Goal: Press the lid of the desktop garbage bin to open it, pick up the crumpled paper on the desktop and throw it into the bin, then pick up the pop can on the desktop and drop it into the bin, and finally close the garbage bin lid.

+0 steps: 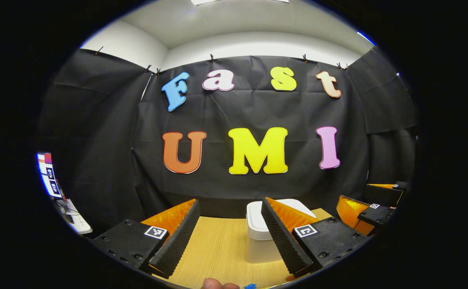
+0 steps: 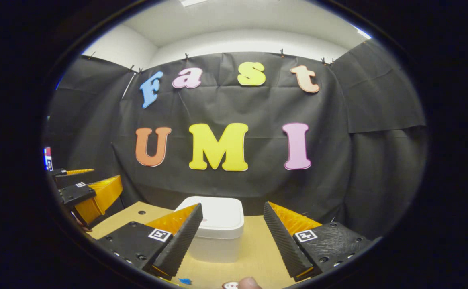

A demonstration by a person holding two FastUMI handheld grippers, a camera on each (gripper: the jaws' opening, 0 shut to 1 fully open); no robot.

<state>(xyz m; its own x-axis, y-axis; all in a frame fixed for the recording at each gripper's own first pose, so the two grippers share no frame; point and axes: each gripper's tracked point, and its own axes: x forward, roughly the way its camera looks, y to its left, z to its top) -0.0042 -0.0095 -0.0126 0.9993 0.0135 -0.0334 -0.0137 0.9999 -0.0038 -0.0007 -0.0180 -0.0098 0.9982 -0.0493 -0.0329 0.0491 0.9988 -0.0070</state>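
bin [image 2: 217, 228] with its white lid [image 2: 219, 216] down sits on the wooden desktop [image 2: 254, 257], at twelve o'clock ahead of the right gripper [image 2: 231, 237], whose fingers are spread wide and carry nothing. left gripper [image 1: 229, 237] is likewise wide apart and bare, the bin [image 1: 260, 233] at about one o'clock from it, partly behind its own finger. at the bottom rim of the right gripper view, at six o'clock, a small round end that may be the pop can [image 2: 229, 285] and a blue scrap [image 2: 184, 281] peek in; crumpled paper cannot be made out. a press landing off centre could shove or tip the light bin rather than release the lid.
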